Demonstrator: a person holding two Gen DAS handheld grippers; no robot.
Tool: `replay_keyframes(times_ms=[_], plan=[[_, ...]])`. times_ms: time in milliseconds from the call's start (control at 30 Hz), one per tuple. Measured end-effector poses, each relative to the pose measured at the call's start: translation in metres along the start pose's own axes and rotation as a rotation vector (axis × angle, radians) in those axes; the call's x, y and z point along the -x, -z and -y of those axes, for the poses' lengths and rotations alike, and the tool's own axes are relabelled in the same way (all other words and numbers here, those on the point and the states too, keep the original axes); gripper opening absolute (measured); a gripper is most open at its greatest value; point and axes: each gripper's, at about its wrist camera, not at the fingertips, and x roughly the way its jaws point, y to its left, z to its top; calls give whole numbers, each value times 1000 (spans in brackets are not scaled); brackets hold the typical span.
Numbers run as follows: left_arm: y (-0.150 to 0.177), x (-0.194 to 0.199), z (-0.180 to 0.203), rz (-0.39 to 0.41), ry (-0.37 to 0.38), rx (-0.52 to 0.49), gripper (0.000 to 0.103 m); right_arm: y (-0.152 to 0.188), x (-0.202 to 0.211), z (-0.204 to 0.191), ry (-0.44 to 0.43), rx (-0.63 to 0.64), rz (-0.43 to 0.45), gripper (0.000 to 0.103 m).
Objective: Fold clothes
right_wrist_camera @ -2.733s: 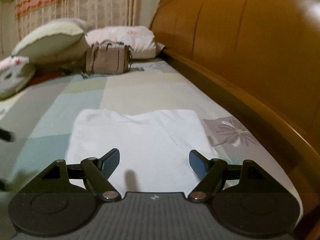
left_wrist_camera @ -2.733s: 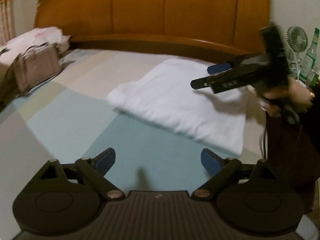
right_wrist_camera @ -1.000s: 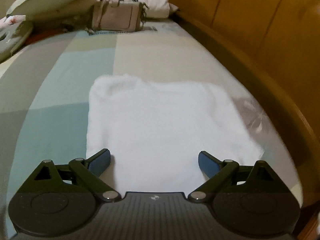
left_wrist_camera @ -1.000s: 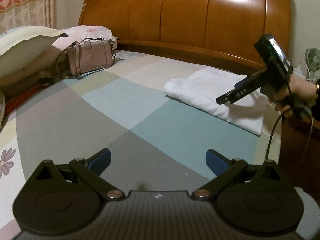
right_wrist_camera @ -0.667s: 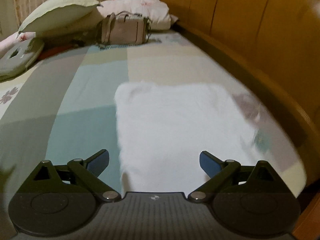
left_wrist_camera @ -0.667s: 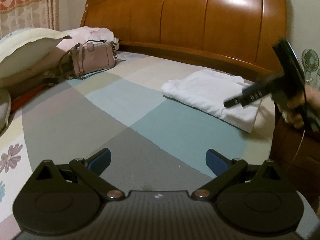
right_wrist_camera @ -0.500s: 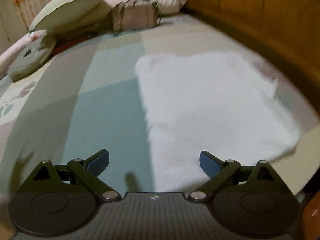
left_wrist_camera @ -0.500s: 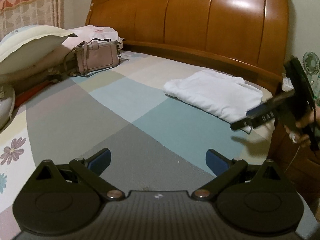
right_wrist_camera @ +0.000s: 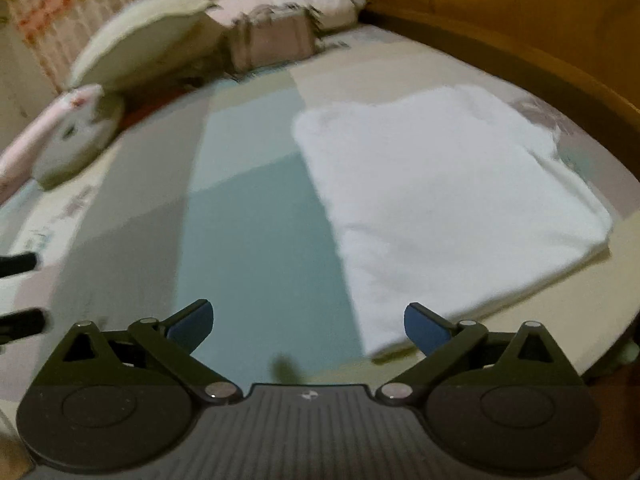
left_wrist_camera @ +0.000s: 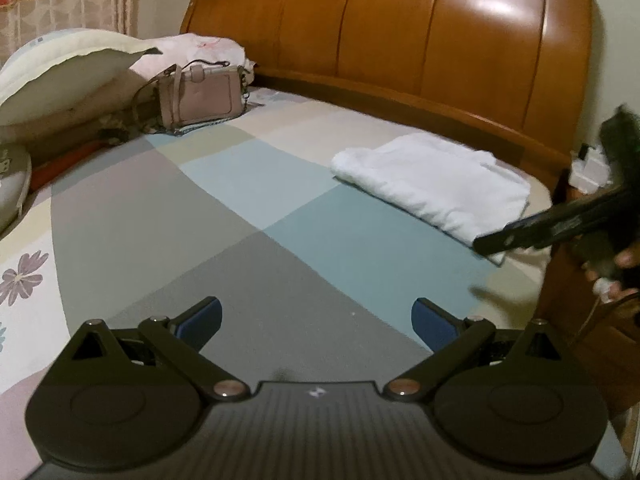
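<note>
Right gripper [right_wrist_camera: 308, 322] above the near edge of the bed, jaws opening wide with nothing gripped, blue pads [right_wrist_camera: 424, 326] clear of the cloth; just ahead and to its right, folded white garment [right_wrist_camera: 440, 200] flat on the patchwork bedsheet [right_wrist_camera: 248, 248], close to the wooden headboard [left_wrist_camera: 440, 40]; left gripper [left_wrist_camera: 316, 320] spread wide and empty over grey and teal patches, well apart from the garment; seen from there, right gripper in a hand [left_wrist_camera: 616, 268] at the garment's near corner; farther off, pink handbag [left_wrist_camera: 200, 96] against pillows [left_wrist_camera: 68, 72]; patterned curtain [left_wrist_camera: 60, 0] behind.
</note>
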Motion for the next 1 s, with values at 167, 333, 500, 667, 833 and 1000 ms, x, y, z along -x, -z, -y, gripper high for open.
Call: replay_keyframes(times_ms=[167, 333, 500, 667, 833, 1000], plan=[[-1, -3, 4, -4, 6, 28, 101, 1, -11, 4, 37, -22, -40, 103], [-5, -2, 12, -1, -3, 9, 101, 11, -6, 7, 64, -75, -77, 103], [-12, 0, 26, 25, 13, -15, 101, 17, 31, -2, 142, -130, -15, 103], [-15, 7, 42, 39, 39, -28, 101, 33, 65, -14, 229, -133, 17, 103], [-16, 17, 61, 44, 59, -52, 101, 50, 92, -27, 270, -121, 33, 103], [-18, 28, 82, 47, 63, -76, 102, 67, 116, -35, 258, -120, 48, 103]])
